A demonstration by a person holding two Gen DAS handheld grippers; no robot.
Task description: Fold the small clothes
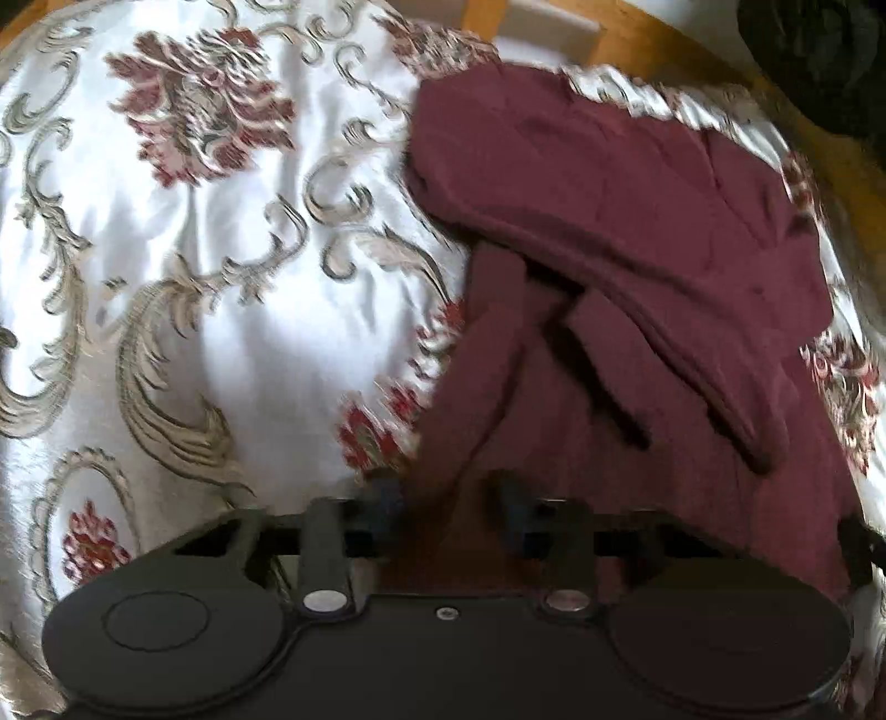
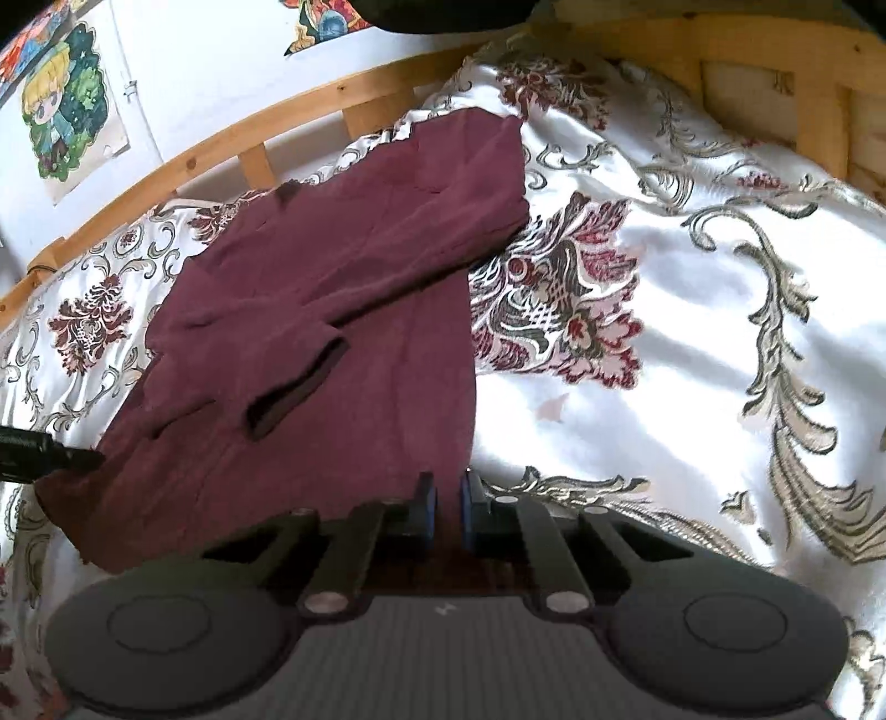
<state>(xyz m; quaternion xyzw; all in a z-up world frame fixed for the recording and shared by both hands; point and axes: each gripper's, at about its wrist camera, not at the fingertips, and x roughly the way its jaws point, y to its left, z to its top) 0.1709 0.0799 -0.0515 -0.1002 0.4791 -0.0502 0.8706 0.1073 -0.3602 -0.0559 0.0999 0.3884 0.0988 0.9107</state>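
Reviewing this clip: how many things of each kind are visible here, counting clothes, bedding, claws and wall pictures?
Maroon knit garment: 1
White floral satin bedspread: 1
Black two-finger claws: 2, the left claw and the right claw
Cartoon wall pictures, both partly cut off: 2
Wooden bed frame: 1
Total: 7

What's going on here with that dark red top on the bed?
A person holding a two-finger gripper in each hand is folding a maroon garment laid out on a floral bedspread. The right gripper is closed on the garment's near edge, fabric pinched between its pads. The left gripper sits at the other near corner with fabric between its fingers, though blur hides how tightly it grips. One sleeve already lies folded across the body.
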